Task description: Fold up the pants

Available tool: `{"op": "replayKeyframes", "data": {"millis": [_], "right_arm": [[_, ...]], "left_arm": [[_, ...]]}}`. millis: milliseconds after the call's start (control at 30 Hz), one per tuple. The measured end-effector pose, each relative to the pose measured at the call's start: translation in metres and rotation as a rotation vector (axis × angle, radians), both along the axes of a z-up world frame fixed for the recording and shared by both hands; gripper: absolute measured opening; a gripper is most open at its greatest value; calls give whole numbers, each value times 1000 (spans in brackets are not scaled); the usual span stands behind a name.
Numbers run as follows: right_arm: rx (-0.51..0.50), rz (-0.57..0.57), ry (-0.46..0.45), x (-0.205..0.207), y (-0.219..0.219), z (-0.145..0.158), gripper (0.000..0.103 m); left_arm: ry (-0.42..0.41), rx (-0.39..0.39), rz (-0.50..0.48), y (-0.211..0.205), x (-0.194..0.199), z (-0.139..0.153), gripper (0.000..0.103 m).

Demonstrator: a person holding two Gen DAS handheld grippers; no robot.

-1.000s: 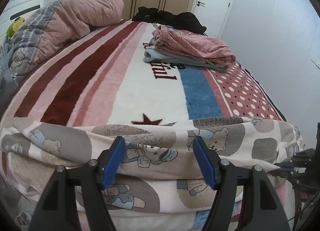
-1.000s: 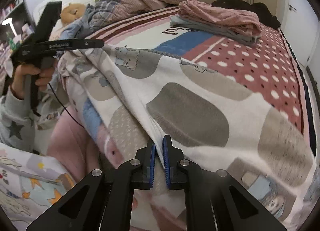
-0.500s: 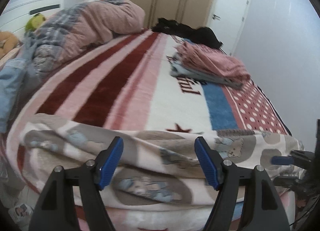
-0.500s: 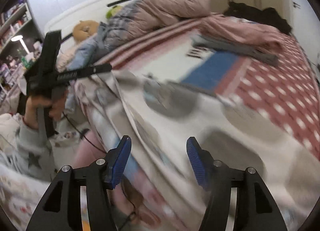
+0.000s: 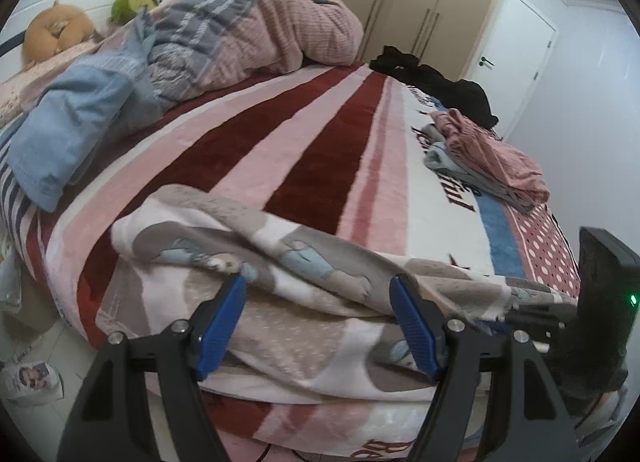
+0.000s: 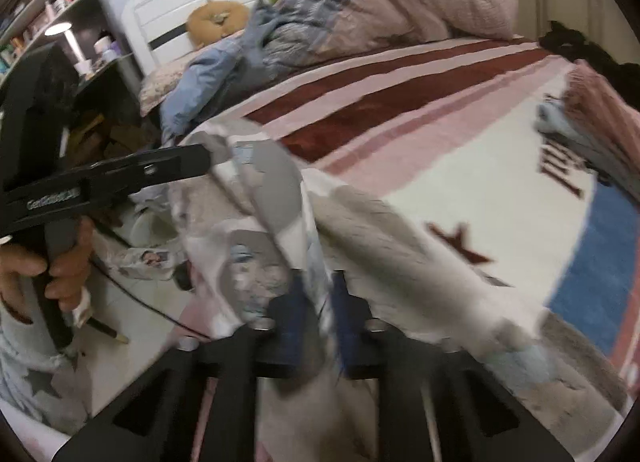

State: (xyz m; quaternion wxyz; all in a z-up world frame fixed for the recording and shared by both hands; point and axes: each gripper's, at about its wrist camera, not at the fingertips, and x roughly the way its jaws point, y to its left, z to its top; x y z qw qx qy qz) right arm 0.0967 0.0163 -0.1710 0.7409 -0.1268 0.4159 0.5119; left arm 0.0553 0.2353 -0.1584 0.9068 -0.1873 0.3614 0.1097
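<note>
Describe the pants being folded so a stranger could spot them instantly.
Start at the striped bed blanket. On its near edge lie the pants, bunched. Unlike the pink and grey folded pile farther back, they are white with grey blobs and cartoon bears.

Right gripper with blue pads clamped on bear-print white-and-grey fleece pants, bunched over edge of striped pink-and-maroon bed blanket. Left gripper at left, black tip against pants fabric, held by hand. Frame blurred.
</note>
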Motion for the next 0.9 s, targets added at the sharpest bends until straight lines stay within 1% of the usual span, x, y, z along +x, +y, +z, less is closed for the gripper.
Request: {"op": "replayKeyframes", "data": {"millis": [100, 167, 267, 367, 433, 500, 533, 567, 600, 633, 667, 733, 767, 800, 833, 900], "right_arm": [[-8, 80, -4, -21, 9, -3, 5], [-16, 113, 8, -32, 12, -9, 5], [-23, 115, 16, -40, 15, -16, 5], [-5, 120, 59, -41, 15, -19, 6], [-8, 143, 85, -47, 17, -20, 7], [-32, 142, 62, -52, 20, -21, 8], [-40, 140, 50, -55, 23, -22, 9], [-43, 135, 48, -55, 24, -22, 18], [-41, 129, 50, -55, 23, -21, 21], [-36, 121, 48, -54, 23, -19, 23], [-33, 115, 46, -53, 22, -18, 23], [-34, 104, 40, -51, 22, -16, 23], [-35, 101, 35, -51, 22, -15, 23], [-37, 97, 28, -50, 22, -14, 23], [-37, 94, 24, -50, 21, -13, 23], [-36, 86, 19, -51, 18, -11, 23]], "left_arm": [[6, -19, 10, 9, -1, -5, 71], [9, -28, 9, 11, 2, -7, 71], [19, -37, 2, 11, 9, -12, 71], [35, -39, 7, 11, 18, -18, 71], [50, -19, 22, 11, 26, -21, 71], [73, 0, 35, 13, 35, -25, 69], [79, 8, 47, 14, 38, -27, 66], [83, 13, 58, 14, 41, -28, 64], [90, 16, 71, 15, 44, -29, 58], [93, 19, 79, 16, 45, -30, 49], [102, 33, 94, 16, 47, -31, 43], [122, 63, 121, 19, 48, -35, 8], [132, 64, 137, 23, 46, -37, 6], [123, 40, 145, 28, 42, -39, 4], [119, 35, 149, 30, 39, -39, 4], [111, 48, 155, 33, 32, -40, 4]]}}
